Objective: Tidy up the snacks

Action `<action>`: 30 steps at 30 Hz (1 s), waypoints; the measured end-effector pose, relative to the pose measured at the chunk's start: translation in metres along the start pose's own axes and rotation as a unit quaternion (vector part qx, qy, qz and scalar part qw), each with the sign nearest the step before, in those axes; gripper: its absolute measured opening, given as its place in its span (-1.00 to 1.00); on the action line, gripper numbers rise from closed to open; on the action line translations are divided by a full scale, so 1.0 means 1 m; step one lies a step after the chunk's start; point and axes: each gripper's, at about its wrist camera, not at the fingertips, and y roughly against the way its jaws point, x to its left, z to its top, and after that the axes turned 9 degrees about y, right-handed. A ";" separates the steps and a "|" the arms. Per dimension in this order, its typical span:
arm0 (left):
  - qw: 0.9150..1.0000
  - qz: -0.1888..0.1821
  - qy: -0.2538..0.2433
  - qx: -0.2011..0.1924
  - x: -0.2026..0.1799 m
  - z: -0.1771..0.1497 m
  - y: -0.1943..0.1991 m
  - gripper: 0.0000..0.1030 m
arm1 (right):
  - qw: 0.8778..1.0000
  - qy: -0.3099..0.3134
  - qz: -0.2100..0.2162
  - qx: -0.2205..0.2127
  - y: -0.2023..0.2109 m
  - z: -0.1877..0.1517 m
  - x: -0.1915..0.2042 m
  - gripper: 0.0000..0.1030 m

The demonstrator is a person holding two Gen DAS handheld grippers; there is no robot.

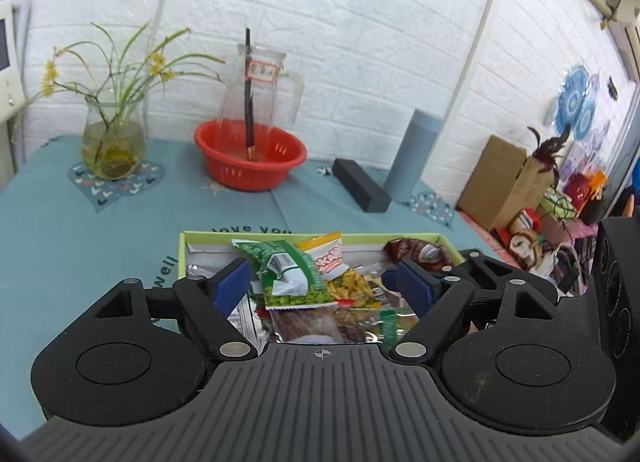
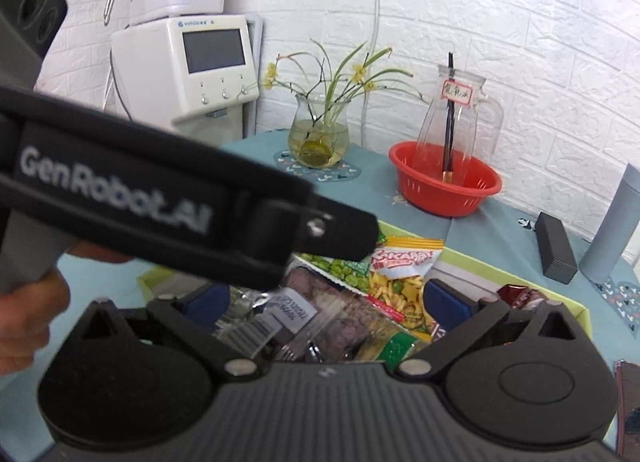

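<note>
white brick-pattern wall backs a worktop (image 1: 60, 242) covered in a teal cloth, with a vase of yellow flowers (image 1: 113, 142) far left, a red basket (image 1: 250, 158) holding a glass jug (image 1: 260, 94) at the far middle, and a dark box (image 1: 361, 190) beside a grey-blue cylinder (image 1: 416, 154) far right. a white machine with a screen (image 2: 184, 66) stands off the far left corner.

near the front sits a light-green tray (image 1: 183, 254) filled with snack packets. the left tool (image 1: 326, 286) hangs just over the tray with its blue pads spread wide and nothing between them; a green pea packet (image 1: 292, 274) lies right in the gap, tilted over a yellow-and-red snack packet (image 1: 332, 258). a brown packet (image 1: 416, 252) lies at the tray's far right corner.

the right tool (image 2: 332, 302) is also released, its pads apart above a clear packet with dark contents (image 2: 344, 318) at the near side of the tray. the left tool's body crosses the right wrist view from the left, above the pile.

judging by this, the step in hand is choosing and reaching for a packet from the heap. the next move probably calls for lowering the left tool so its pads straddle the green pea packet, then closing on it alone; the packets overlap, so a neighbour could come up too.
</note>
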 end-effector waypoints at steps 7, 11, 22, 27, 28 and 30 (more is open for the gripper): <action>0.999 -0.001 0.004 -0.032 -0.025 -0.024 0.074 0.46 | 1.000 -0.013 -0.021 -0.019 0.067 -0.007 0.016 0.99; 0.998 0.002 0.009 -0.059 -0.041 -0.056 0.123 0.63 | 0.998 -0.037 -0.040 -0.036 0.114 -0.025 0.035 0.99; 0.988 0.099 -0.003 -0.119 -0.079 -0.168 0.205 0.79 | 0.965 -0.151 -0.215 0.013 0.199 -0.115 0.092 0.99; 0.987 0.129 -0.025 -0.097 -0.088 -0.215 0.212 0.79 | 0.947 -0.206 -0.244 0.033 0.224 -0.160 0.117 0.99; 0.988 0.128 -0.024 -0.089 -0.088 -0.223 0.211 0.79 | 0.946 -0.216 -0.241 0.037 0.228 -0.168 0.120 0.99; 0.989 0.128 -0.014 -0.073 -0.087 -0.236 0.211 0.79 | 0.945 -0.225 -0.232 0.045 0.233 -0.179 0.130 0.99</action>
